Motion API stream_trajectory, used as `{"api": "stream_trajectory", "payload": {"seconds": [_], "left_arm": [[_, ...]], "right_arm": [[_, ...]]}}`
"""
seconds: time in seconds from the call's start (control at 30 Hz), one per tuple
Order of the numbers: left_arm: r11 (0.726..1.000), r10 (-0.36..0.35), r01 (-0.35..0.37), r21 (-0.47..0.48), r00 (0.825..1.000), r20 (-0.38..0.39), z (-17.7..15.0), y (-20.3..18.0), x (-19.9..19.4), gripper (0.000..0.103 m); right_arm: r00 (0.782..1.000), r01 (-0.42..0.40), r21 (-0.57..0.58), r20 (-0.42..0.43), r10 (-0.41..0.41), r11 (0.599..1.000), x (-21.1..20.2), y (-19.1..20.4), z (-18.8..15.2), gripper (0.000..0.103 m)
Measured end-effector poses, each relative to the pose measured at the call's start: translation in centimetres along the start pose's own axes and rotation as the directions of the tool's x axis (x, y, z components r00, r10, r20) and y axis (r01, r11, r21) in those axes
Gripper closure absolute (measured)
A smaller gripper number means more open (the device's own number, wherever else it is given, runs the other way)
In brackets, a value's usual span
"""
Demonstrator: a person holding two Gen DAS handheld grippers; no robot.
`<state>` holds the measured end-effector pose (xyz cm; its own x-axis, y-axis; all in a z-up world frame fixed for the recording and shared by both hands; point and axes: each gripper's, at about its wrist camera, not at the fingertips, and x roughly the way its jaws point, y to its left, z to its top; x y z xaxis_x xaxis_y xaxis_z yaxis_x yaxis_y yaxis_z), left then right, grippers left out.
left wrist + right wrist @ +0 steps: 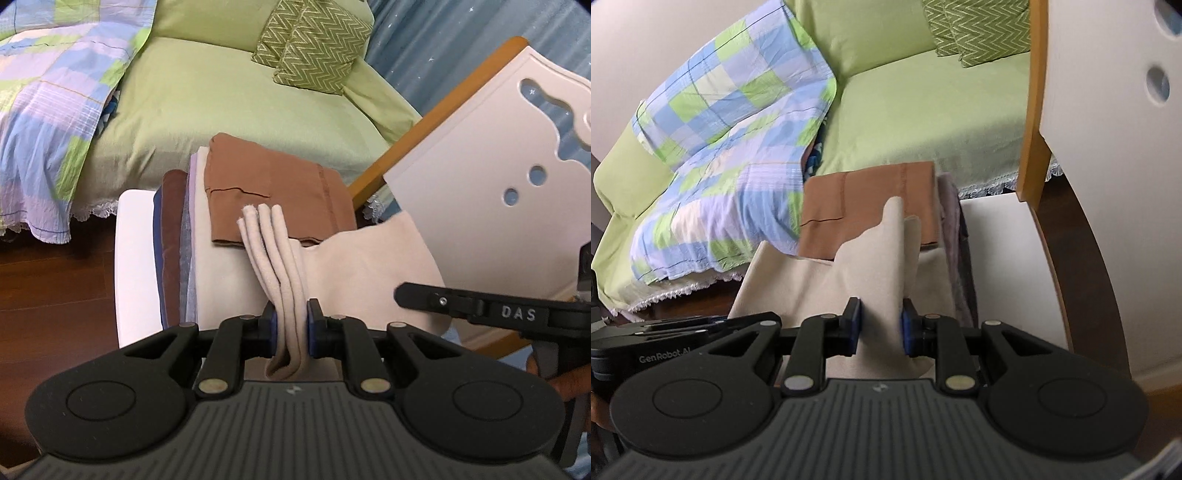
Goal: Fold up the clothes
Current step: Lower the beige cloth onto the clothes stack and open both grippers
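At the far left a checked quilt (55,110) in blue, green and lilac hangs off a green sofa (229,96), with dark wood floor (55,280) below it. Nearer, a white tabletop (135,266) carries a stack of folded clothes (177,240): dark blue, brown and pale layers, with a folded brown garment (280,192) on top.

The left gripper (290,325) has its jaws closed on a bunched, pleated edge of a beige garment (369,266), whose folds fan out over the near edge of the brown garment. The rest of the beige cloth spreads to the right across the stack.

Further right, the right gripper (881,325) has its jaws clamped on another raised fold of the same beige garment (820,280), which peaks up in front of the brown garment (864,199). Two green zigzag cushions (314,48) lie far back on the sofa. At the far right stands a white chair back (480,166) with cut-out holes and a wooden edge.
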<state>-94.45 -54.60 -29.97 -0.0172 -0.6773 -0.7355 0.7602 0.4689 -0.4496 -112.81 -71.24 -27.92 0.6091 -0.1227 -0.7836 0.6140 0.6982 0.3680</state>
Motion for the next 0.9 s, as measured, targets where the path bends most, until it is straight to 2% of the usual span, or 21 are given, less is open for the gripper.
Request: {"api": "stream_trajectory", "payload": {"seconds": [0.2, 0.3, 0.4, 0.43, 0.5, 0.53, 0.63, 0.7, 0.73, 0.8, 0.87, 0.9], "left_arm": [[1.0, 0.02, -0.02, -0.002, 1.0, 0.012, -0.6, 0.3, 1.2, 0.087], [0.999, 0.036, -0.036, -0.016, 0.999, -0.007, -1.0, 0.6, 2.0, 0.086], [0.998, 0.063, -0.063, -0.022, 0.998, -0.021, -1.5, 0.7, 2.5, 0.084], [0.997, 0.076, -0.077, -0.029, 0.997, -0.031, -1.6, 0.9, 2.7, 0.08], [0.99, 0.127, -0.132, -0.053, 0.989, -0.079, -1.9, 1.6, 3.3, 0.08], [0.988, 0.135, -0.14, -0.06, 0.988, -0.077, -1.9, 1.9, 3.0, 0.079], [0.982, 0.162, -0.166, -0.092, 0.986, -0.04, -1.7, 2.6, 1.1, 0.079], [0.983, 0.162, -0.162, -0.086, 0.987, -0.006, -1.3, 2.3, -0.6, 0.079], [0.985, 0.159, -0.157, -0.077, 0.987, 0.01, -1.1, 2.1, -1.3, 0.079], [0.993, 0.121, -0.121, 0.004, 0.992, 0.03, -0.7, 0.8, -1.2, 0.079], [0.991, 0.093, -0.096, 0.095, 0.995, 0.04, -0.3, -0.5, -0.1, 0.076], [0.989, 0.098, -0.101, 0.111, 0.995, 0.034, -0.1, -0.6, 0.6, 0.076]], "right_arm": [[1.0, -0.029, 0.032, 0.01, 0.029, 0.999, 1.5, -1.6, -1.3, 0.084], [0.999, -0.05, 0.029, -0.001, 0.05, 0.998, 2.5, -2.0, -1.4, 0.084], [0.999, -0.037, 0.016, -0.016, 0.037, 0.999, 3.4, -2.2, -1.5, 0.082], [0.999, -0.028, 0.029, -0.032, 0.029, 0.999, 3.8, -2.7, -1.6, 0.078], [0.999, 0.011, 0.04, -0.047, -0.009, 0.999, 4.2, -3.1, -1.8, 0.072], [0.998, 0.038, 0.036, -0.049, -0.036, 0.999, 4.2, -3.3, -1.8, 0.067], [0.995, 0.094, 0.019, -0.012, -0.094, 0.995, 3.1, -3.4, -1.4, 0.067], [0.996, 0.086, -0.029, 0.004, -0.086, 0.996, 3.1, -2.7, -1.4, 0.068], [0.997, 0.082, -0.053, 0.012, -0.082, 0.995, 3.1, -2.4, -1.4, 0.07], [0.997, 0.075, -0.101, 0.027, -0.072, 0.992, 3.0, -1.7, -1.4, 0.073], [0.997, 0.068, -0.15, 0.043, -0.062, 0.986, 3.0, -1.0, -1.3, 0.075], [0.997, 0.065, -0.174, 0.05, -0.057, 0.983, 2.9, -0.7, -1.3, 0.075]]}}
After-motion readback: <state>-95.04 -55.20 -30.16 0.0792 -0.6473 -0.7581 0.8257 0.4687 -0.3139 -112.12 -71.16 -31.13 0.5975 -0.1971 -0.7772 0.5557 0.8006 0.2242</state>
